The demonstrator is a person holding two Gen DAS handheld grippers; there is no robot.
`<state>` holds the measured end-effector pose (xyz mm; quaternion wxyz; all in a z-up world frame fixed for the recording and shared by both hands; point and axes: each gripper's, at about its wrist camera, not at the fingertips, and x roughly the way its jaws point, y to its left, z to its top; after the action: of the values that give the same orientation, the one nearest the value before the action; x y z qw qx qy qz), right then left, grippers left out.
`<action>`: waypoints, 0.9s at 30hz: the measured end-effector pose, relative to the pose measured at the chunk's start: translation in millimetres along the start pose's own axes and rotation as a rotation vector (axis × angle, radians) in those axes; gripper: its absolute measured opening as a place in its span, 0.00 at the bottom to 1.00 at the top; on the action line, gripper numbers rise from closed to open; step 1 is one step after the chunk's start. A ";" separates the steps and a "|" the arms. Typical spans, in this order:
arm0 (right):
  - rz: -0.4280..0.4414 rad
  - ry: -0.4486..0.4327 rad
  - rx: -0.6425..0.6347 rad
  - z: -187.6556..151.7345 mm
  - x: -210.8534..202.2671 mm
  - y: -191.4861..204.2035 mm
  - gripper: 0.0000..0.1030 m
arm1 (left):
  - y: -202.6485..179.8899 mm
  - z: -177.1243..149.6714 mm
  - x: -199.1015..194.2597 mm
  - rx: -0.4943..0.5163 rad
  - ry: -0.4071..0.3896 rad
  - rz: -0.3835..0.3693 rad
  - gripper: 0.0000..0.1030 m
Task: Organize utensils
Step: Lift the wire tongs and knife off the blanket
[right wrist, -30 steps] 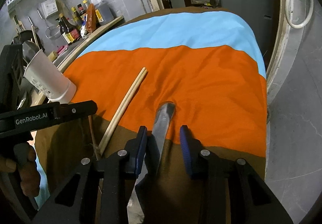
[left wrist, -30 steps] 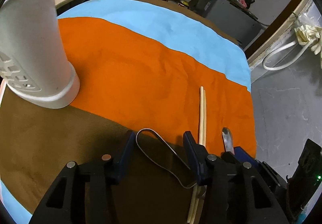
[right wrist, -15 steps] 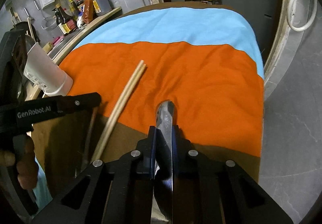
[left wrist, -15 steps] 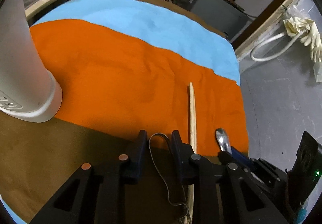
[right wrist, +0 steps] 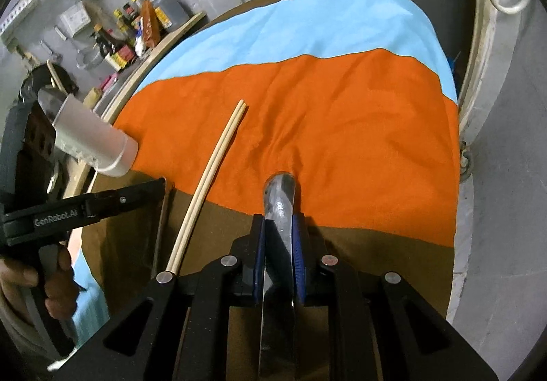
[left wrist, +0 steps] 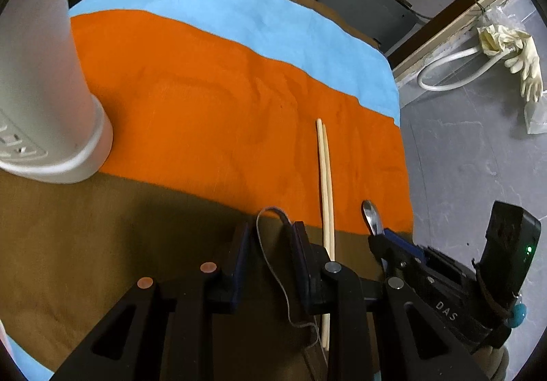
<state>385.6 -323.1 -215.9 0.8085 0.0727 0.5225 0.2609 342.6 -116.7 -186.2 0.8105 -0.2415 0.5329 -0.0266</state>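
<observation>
Right gripper (right wrist: 278, 237) clamps knife (right wrist: 278, 210); left gripper (left wrist: 270, 244) grips wire loop (left wrist: 270, 237)

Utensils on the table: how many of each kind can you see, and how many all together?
Chopsticks: 2
Shiny metal utensil handle, head hidden: 1
Wire-loop utensil: 1
White holder cup: 1
Total: 5
</observation>
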 end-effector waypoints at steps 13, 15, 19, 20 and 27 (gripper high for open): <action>-0.156 0.034 -0.135 6.7 2.4 33.3 0.13 | -10.8 -0.5 1.1 0.081 0.017 0.047 0.25; -0.189 0.033 -0.166 7.2 1.8 43.8 0.13 | -9.9 -1.4 -0.4 0.078 0.010 0.044 0.25; -0.207 0.030 -0.208 3.1 -4.2 59.3 0.13 | 0.6 -4.3 -2.2 0.054 0.013 0.058 0.05; -0.197 0.030 -0.204 2.6 -6.0 61.6 0.13 | 4.3 -4.8 -3.0 0.042 0.016 0.046 0.04; -0.112 0.040 -0.112 -3.6 -15.0 48.8 0.13 | 12.1 -8.9 -5.6 0.038 0.026 -0.003 0.04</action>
<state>360.7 -289.4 -186.3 0.8141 -0.0072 0.5263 0.2453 329.8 -107.6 -189.3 0.8079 -0.2265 0.5424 -0.0413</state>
